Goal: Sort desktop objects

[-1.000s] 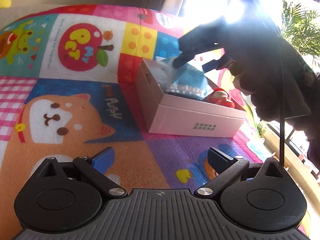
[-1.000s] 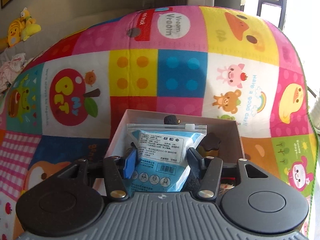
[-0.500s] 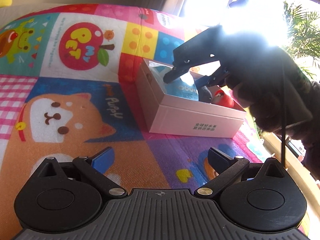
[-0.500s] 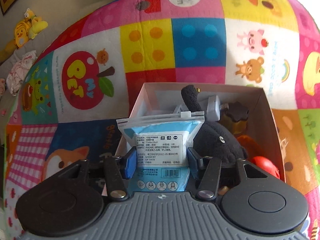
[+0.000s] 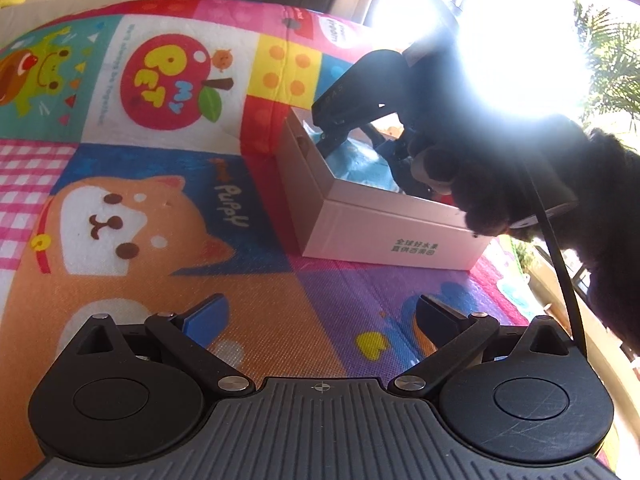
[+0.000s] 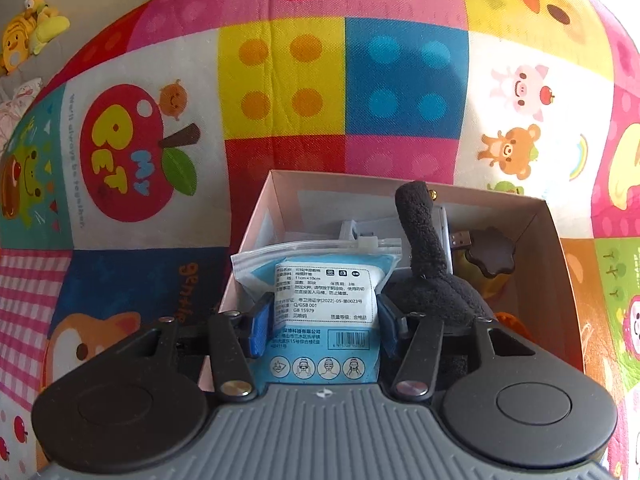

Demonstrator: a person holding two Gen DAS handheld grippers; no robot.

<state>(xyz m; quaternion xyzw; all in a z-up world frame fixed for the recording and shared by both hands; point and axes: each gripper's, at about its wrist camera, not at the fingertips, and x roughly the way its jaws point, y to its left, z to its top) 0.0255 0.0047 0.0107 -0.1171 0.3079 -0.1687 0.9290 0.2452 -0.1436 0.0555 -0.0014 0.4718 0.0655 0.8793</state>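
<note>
My right claw (image 6: 320, 320) pinches the packet (image 6: 326, 304) over the box (image 6: 554, 280); my left claw (image 5: 320, 320) is spread, box ahead.

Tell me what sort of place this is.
Probably a home living or play room: a children's cartoon play mat covers the surface, plush toys lie beside it, and a sunlit window with potted palms stands behind.

The right gripper (image 6: 324, 322), clamped on the light-blue plastic zip pouch with a white printed label (image 6: 325, 312), now sits lower, tipped down into the open white cardboard box (image 6: 554, 280). The pouch's lower end is now inside the box, beside the black plush toy (image 6: 430, 280), which has come into view.
</note>
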